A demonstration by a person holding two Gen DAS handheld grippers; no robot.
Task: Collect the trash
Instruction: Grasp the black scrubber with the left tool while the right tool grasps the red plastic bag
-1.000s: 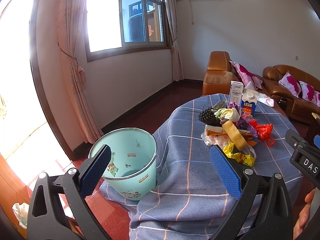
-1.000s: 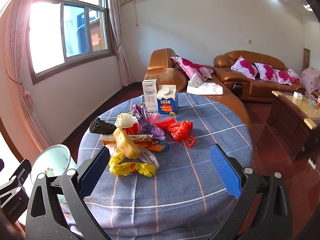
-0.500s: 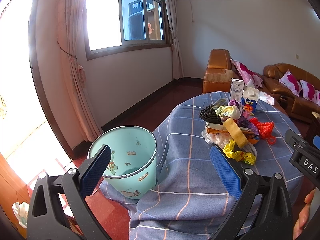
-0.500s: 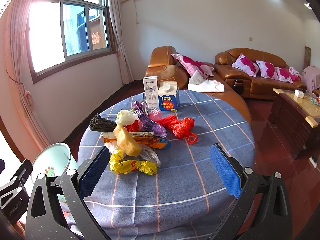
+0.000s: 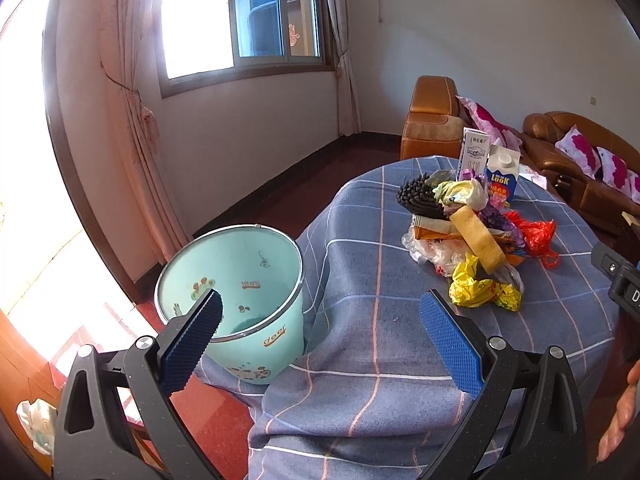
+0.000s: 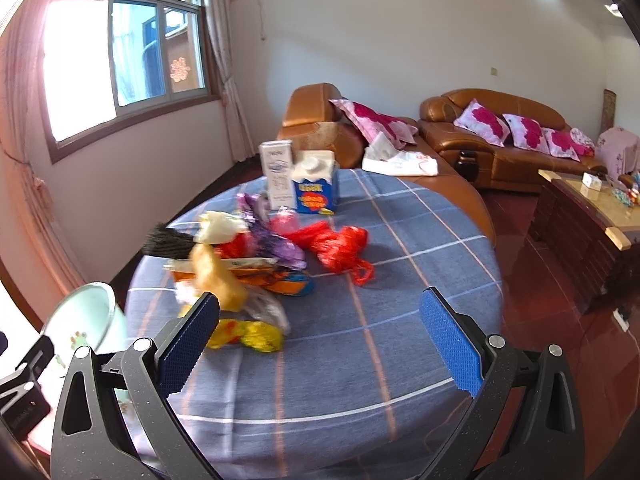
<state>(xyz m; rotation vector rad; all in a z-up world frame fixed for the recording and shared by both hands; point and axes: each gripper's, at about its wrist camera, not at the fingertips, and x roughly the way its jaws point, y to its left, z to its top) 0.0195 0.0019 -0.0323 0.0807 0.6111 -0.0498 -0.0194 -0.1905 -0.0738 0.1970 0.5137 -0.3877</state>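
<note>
Since the crumpled yellow plastic wrapper lies just ahead of the wide-open, empty right gripper on the blue checked tablecloth, right's nearer; left gripper, also spread empty, faces the mint plastic bucket.

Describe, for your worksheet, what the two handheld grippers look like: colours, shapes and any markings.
Both match. The left gripper and right gripper each have two speckled black plastic arms with triangular cut-outs and silver screw heads. Each finger ends in a flat blue pad with fine grid texture. The right gripper's black body carries partial white lettering. No cables or sleeves show.
</note>
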